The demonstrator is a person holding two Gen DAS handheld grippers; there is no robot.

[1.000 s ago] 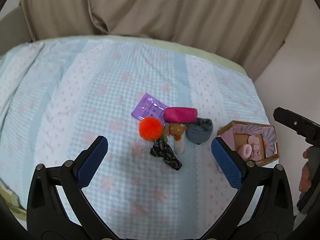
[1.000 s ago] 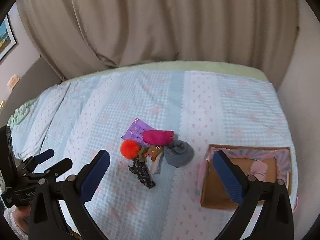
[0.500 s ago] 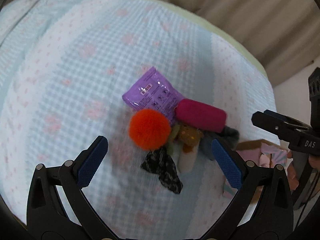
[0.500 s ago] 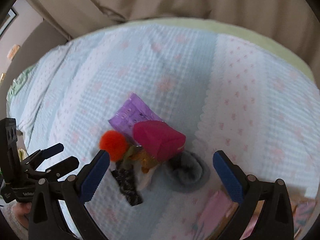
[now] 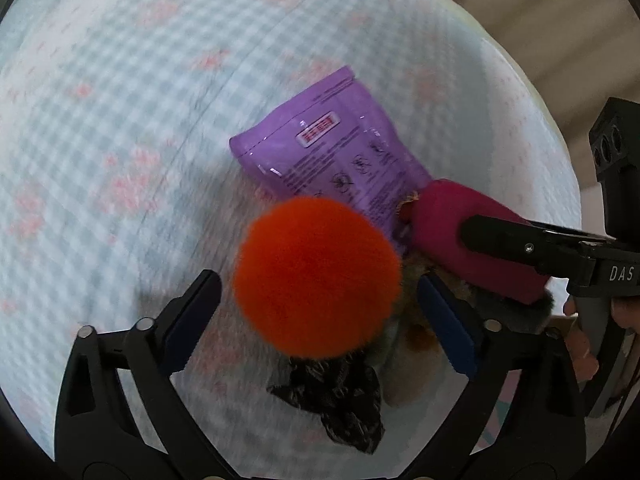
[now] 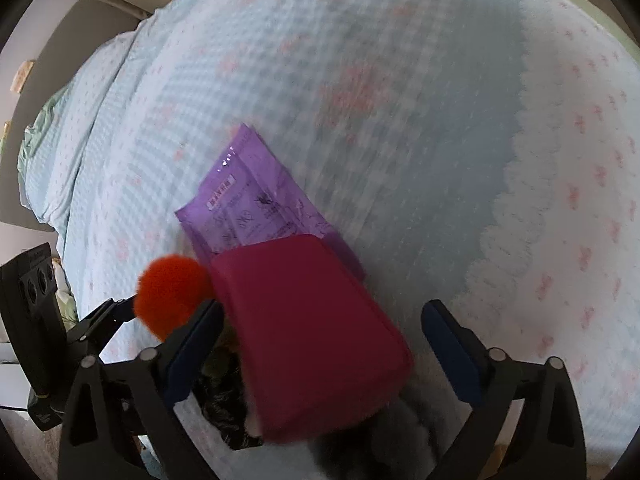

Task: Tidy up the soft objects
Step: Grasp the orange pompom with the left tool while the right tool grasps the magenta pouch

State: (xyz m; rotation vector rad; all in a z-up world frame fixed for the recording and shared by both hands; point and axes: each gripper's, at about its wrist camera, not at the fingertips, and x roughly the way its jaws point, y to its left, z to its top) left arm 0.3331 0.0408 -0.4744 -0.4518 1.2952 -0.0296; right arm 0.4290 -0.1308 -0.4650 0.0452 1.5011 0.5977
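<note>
A pile of soft things lies on the blue checked bedspread. My left gripper is open, its jaws on either side of a fluffy orange pom-pom, also in the right wrist view. My right gripper is open around a magenta pouch, which shows in the left wrist view too. A purple packet lies partly under both. A dark patterned cloth lies below the pom-pom. A small brown plush is mostly hidden.
A grey fuzzy item lies under the magenta pouch. Beige curtain hangs behind the bed. The bedspread stretches far beyond the pile, with a white scalloped strip at the right.
Both grippers have dropped down close onto the pile. The left one now brackets the orange pom-pom, the right one the magenta pouch. The box has left both views.
</note>
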